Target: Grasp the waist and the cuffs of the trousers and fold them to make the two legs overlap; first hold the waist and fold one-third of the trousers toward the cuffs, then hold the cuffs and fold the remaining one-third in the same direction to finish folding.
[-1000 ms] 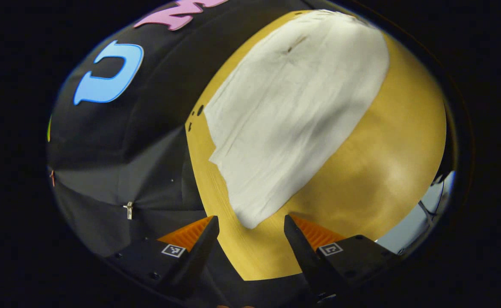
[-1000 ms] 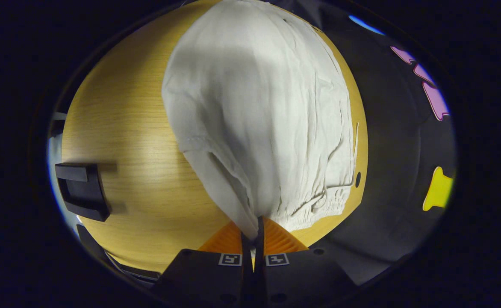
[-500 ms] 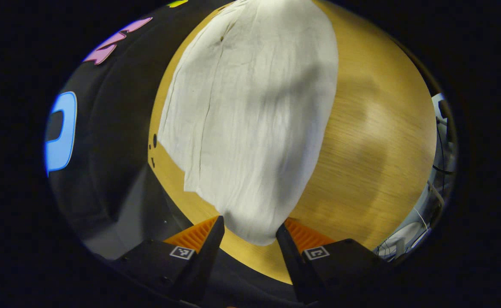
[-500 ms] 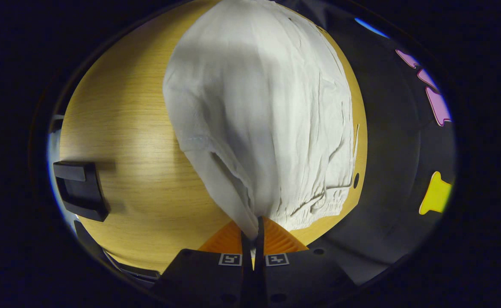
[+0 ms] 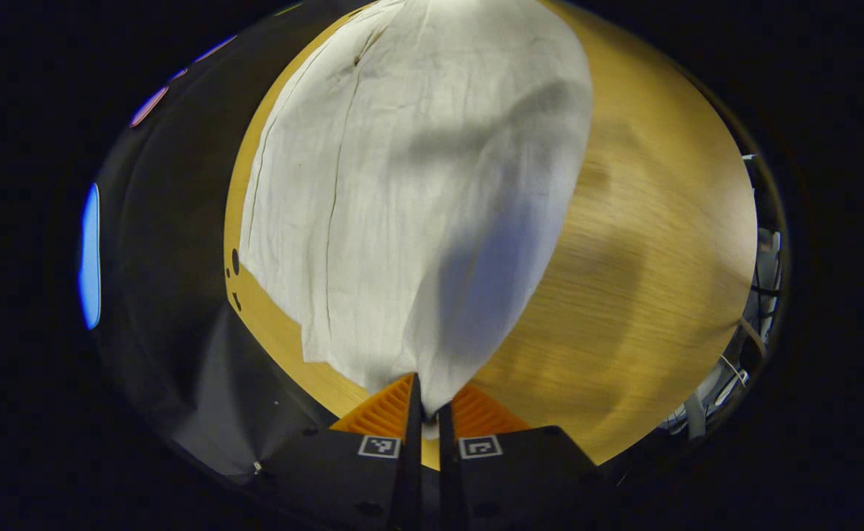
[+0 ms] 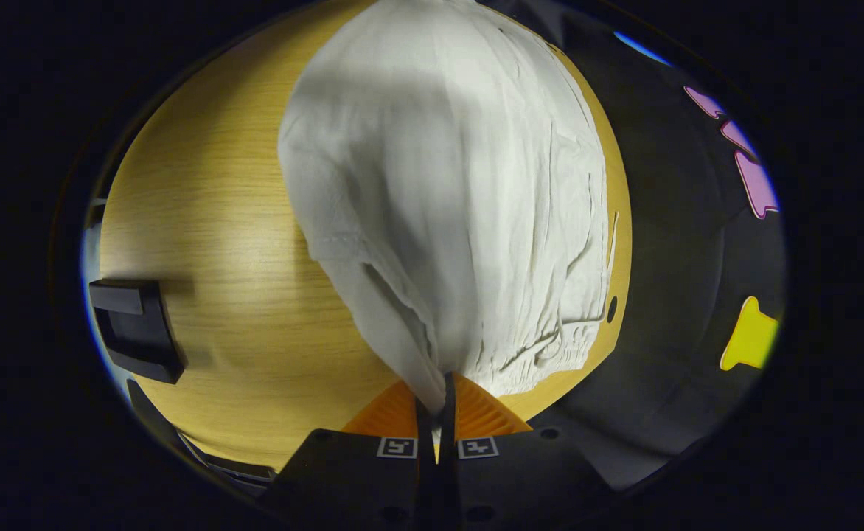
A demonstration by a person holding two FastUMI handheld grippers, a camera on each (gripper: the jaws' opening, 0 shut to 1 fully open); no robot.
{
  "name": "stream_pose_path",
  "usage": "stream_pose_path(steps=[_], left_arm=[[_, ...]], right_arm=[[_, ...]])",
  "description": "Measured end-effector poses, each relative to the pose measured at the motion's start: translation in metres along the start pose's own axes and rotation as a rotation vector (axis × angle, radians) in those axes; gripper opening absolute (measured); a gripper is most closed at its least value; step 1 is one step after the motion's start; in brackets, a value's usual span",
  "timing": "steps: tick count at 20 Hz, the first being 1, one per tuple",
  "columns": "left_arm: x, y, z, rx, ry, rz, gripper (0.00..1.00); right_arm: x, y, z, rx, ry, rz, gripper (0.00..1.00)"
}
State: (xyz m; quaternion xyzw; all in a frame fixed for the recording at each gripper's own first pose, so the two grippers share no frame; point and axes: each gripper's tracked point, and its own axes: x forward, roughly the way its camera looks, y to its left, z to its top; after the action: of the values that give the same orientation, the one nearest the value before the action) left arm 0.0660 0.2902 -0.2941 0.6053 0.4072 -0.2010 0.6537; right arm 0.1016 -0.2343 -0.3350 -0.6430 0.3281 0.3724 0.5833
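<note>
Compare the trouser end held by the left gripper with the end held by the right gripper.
The left gripper pinches a smooth, flat, plain-edged end of the white cloth trousers; the right gripper pinches a gathered, puckered end of them, apparently the waist. A thin cord trails off the right-hand end; none is visible at the left-hand end. Both sets of jaws are closed on the fabric above the round wooden table.

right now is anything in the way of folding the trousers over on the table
Nothing visible is. Both grippers, left and right, already pinch the trousers. The table beside them is bare wood; a black object sits off near its edge.
</note>
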Motion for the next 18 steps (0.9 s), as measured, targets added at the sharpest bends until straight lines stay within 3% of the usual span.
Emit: stream_pose_path(steps=[1,8,13,18], left_arm=[[0.000,0.000,0.000,-0.022,0.002,0.009,0.07],[-0.002,-0.004,-0.002,-0.180,0.035,0.068,0.06],[-0.017,0.009,0.003,-0.329,0.042,0.200,0.05],[-0.054,0.053,0.009,-0.458,-0.003,0.317,0.05]], right_arm=[[0.000,-0.001,0.000,0.000,0.002,0.001,0.05],[0.000,-0.004,-0.002,0.043,0.018,0.003,0.05],[-0.014,-0.022,-0.010,0.155,-0.003,-0.070,0.05],[-0.032,-0.064,-0.007,0.311,-0.047,-0.177,0.05]])
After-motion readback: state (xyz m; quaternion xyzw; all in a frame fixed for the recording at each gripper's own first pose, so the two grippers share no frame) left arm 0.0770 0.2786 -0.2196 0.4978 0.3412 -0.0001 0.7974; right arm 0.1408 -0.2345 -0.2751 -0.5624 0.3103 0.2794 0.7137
